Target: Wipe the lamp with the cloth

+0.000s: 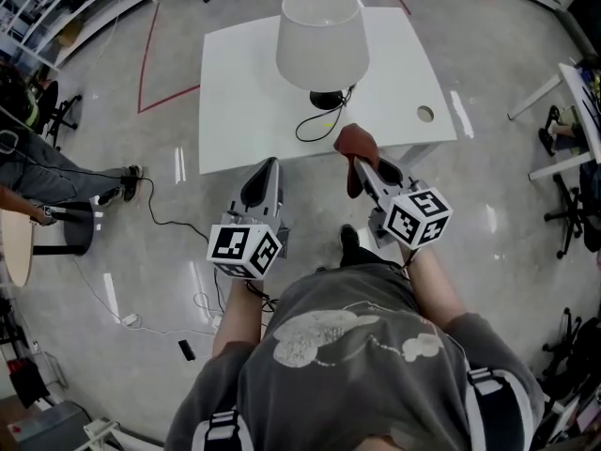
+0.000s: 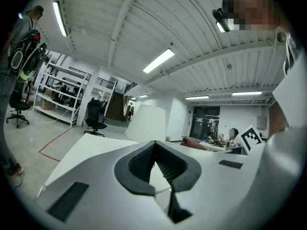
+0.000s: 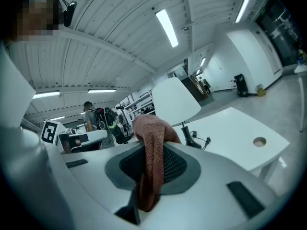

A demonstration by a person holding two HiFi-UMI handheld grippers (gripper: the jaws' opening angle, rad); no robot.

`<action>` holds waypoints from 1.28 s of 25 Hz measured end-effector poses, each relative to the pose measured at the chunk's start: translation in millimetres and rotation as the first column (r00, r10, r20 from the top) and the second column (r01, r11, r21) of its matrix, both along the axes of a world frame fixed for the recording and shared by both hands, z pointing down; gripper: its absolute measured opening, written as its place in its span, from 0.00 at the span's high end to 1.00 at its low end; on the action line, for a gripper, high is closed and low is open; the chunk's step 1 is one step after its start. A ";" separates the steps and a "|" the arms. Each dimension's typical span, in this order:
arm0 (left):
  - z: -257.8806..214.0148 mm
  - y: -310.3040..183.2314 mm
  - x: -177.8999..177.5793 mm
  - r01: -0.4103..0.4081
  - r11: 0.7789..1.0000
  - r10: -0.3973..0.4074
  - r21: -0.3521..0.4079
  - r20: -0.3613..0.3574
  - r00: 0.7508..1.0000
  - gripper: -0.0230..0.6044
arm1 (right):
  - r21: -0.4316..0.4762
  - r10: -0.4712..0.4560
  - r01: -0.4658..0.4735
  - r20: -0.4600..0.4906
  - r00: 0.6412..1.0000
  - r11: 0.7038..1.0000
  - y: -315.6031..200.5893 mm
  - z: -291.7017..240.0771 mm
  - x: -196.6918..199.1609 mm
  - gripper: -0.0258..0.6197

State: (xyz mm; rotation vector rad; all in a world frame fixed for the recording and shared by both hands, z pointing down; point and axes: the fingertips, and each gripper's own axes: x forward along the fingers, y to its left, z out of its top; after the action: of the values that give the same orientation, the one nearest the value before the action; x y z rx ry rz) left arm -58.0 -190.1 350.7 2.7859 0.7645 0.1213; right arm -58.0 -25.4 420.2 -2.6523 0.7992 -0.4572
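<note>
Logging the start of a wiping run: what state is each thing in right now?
lamp: upright on the table, shade on.
cord: looped loose on the table beside the lamp.
cloth: bunched, hanging from the jaws, clear of the lamp.
right gripper: shut on the cloth.
left gripper: shut, nothing between its jaws.

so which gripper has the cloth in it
The right gripper: its jaws are shut on the reddish-brown cloth. The left gripper has its jaws together with nothing between them.
</note>
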 end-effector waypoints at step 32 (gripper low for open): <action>-14.2 -55.2 187.3 -0.128 0.992 0.127 -0.018 -0.018 0.992 0.95 | -0.014 -0.042 0.041 -0.054 0.998 0.999 -120.1 -33.7 125.1 0.87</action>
State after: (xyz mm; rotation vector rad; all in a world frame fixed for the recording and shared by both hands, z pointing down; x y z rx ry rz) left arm 129.3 -245.3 336.6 2.7222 0.9428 0.1133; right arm 67.1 -145.4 386.5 -2.6753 0.8723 -0.4033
